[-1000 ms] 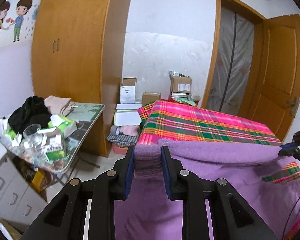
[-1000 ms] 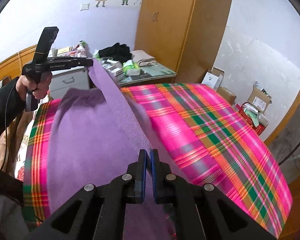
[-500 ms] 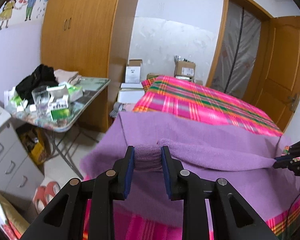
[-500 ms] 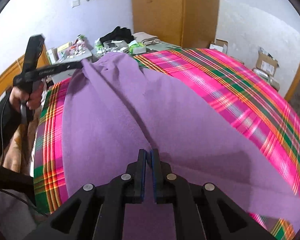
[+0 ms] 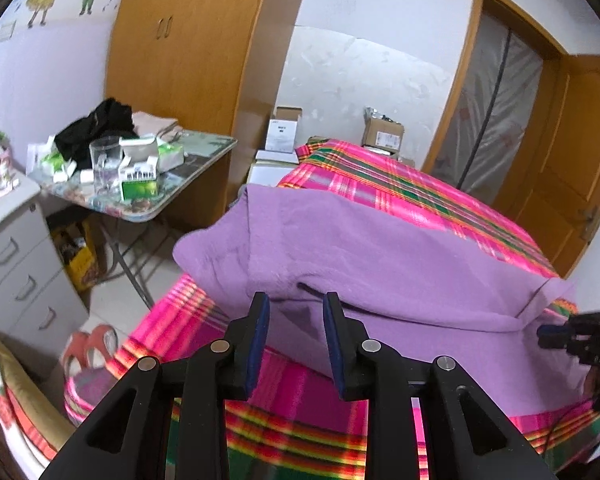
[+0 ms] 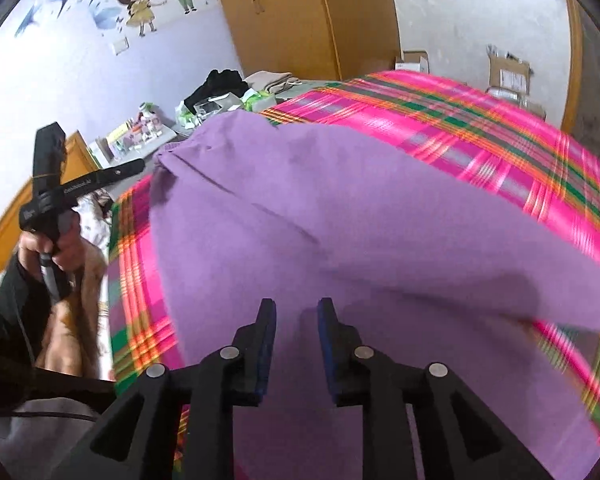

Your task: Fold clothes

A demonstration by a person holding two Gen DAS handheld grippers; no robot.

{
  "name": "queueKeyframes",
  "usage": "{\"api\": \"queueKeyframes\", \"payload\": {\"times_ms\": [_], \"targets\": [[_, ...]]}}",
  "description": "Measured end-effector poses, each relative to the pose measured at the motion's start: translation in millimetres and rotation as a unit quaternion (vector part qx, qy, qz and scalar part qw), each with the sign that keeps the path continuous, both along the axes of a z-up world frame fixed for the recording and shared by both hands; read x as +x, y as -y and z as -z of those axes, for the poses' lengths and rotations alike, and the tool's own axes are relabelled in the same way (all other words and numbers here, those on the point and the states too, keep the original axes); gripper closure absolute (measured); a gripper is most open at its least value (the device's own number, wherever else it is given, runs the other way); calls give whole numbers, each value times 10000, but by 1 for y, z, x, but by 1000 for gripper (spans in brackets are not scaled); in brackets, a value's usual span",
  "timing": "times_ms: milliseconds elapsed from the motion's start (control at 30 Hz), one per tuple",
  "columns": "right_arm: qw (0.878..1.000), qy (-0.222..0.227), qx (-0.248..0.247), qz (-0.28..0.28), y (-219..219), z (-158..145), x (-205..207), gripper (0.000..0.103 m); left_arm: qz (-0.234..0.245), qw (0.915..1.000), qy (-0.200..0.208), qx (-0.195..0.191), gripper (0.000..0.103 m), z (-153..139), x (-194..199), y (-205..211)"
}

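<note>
Left wrist view took in most of the room: the bed (image 5: 440,200) under its pink, green and orange plaid cover filled the middle, with the tall wooden wardrobe (image 5: 188,40) behind it and a wooden door (image 5: 572,168) off to the right. Across the near half of the bed lay the purple garment (image 5: 380,264), folded over on itself so that a doubled edge ran along the side closest to the person; one corner of it hung past the bed's edge toward the floor. Beside the bed stood a small table (image 5: 196,168) crowded with boxes, dark clothing and a drinking glass (image 5: 106,164) (everything on it sat in a loose heap), and a grey drawer unit (image 5: 16,264) stood nearer still.

The left gripper (image 5: 296,308) hovered just over the garment's near fold with its fingers parted wide and nothing between them. From the right wrist view, the right gripper (image 6: 296,312) was likewise spread apart above the purple cloth, gripping nothing. The same view showed a hand (image 6: 48,244) at the left edge, wrapped around the handle of the left gripper beside the bed
</note>
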State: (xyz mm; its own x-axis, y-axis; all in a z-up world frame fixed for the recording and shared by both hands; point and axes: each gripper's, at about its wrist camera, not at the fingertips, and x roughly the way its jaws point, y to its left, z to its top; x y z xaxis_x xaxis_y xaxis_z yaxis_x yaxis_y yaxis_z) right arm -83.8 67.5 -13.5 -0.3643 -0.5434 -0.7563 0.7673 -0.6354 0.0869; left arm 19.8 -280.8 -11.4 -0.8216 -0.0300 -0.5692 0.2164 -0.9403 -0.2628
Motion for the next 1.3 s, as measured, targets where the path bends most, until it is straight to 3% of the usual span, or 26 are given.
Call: {"api": "queueKeyframes", "payload": {"times_ms": [67, 167, 300, 700, 1000, 1300], "targets": [[10000, -41, -8, 17, -1, -1, 4, 81, 12, 9998, -23, 210, 71, 0, 1, -2], [9999, -102, -20, 42, -3, -3, 11, 81, 36, 9992, -46, 407, 55, -2, 1, -8], [9998, -195, -17, 47, -4, -5, 18, 81, -33, 9979, 0, 650, 55, -2, -7, -9], [9867, -919, 723, -1130, 30, -7, -13, 78, -557, 9824, 360, 1746, 55, 12, -32, 12], [9789, -581, 872, -1757, 48, 12, -21, 77, -699, 9761, 465, 2005, 55, 14, -41, 14], [9813, -449, 812, -1685, 47, 14, -19, 79, -1039, 9681, 545, 2214, 55, 20, -43, 22]]}}
